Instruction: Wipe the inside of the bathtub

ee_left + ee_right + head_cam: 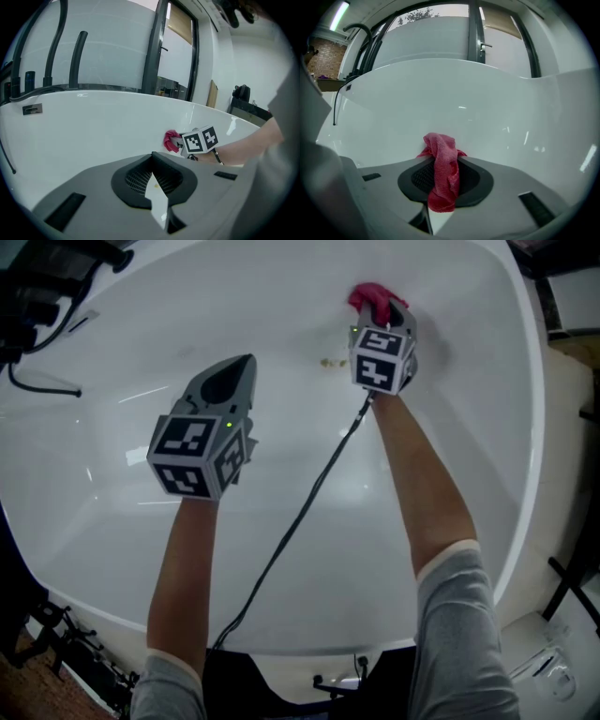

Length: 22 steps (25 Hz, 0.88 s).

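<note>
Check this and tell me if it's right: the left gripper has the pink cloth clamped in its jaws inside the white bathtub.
Not right. The pink cloth is clamped in the right gripper, not the left; the right gripper view shows it pinched between those jaws. The left gripper has its jaws together on nothing. The rest stands: this is inside the white bathtub.

Left gripper point(242, 367) hovered at nine o'clock, jaws together, empty, right arm point(422, 486) reached toward one o'clock, right gripper point(386, 313) clamped on a red cloth point(372, 298)

Red cloth point(373, 298), white bathtub point(281, 296) (left tool point(242, 367) and right tool point(440, 164) grey)
</note>
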### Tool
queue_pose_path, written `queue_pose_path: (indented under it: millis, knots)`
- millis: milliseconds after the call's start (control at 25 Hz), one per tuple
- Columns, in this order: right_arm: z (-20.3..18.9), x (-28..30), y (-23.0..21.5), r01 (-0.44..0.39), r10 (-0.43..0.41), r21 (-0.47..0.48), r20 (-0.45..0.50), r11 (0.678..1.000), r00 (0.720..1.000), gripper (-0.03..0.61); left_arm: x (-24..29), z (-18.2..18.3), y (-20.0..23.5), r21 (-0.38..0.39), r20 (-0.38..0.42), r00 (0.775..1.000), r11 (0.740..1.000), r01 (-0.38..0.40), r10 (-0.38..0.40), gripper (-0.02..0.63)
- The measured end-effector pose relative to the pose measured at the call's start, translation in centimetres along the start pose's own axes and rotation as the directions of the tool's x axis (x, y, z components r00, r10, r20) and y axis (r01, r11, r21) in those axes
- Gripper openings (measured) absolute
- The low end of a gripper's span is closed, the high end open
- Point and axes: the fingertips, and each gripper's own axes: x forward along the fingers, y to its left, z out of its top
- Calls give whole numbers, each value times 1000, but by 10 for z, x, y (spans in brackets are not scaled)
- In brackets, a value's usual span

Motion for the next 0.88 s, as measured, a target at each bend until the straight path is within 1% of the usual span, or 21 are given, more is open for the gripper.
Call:
queue_pose_path:
  millis: [120, 200, 280, 400, 560, 640, 760, 800, 880]
  knots:
    - [-2, -1, -8, 68, -68, 27, 3, 997, 998, 87, 1, 2, -5, 13, 4, 1000, 1000, 11, -11, 6]
    - [-6, -1, 0, 76, -76, 33, -2, 997, 997, 87, 1, 3, -3, 23, 8, 1000, 1000, 10, -10, 6]
    - [-13, 0, 18, 39, -39, 32, -15, 999, 999, 87, 0, 3, 1, 25, 8, 1000, 1000, 5, -6, 6]
    - [-20, 2, 55, -49, 50, 9, -22, 999, 999, 87, 1, 1, 2, 30, 3, 1000, 1000, 6, -6, 6]
    - [-32, 4, 100, -144, 144, 6, -45, 990, 989, 87, -1, -3, 4, 39, 1, 1000, 999, 5, -5, 6]
    - [-35, 4, 114, -178, 177, -24, -49, 984, 983, 87, -2, -7, 6, 36, 1, 1000, 999, -2, 2, 6]
    - [-35, 5, 112, -210, 208, -62, -41, 976, 977, 87, 0, -13, 7, 37, -6, 1000, 999, -4, 4, 6]
    - [-37, 6, 106, -207, 204, -59, -46, 977, 978, 87, 1, -15, 7, 36, -8, 1000, 999, -3, 3, 6]
    - [-46, 10, 84, -166, 164, -21, -74, 986, 984, 87, 2, -19, 6, 32, -15, 1000, 999, 0, 1, 6]
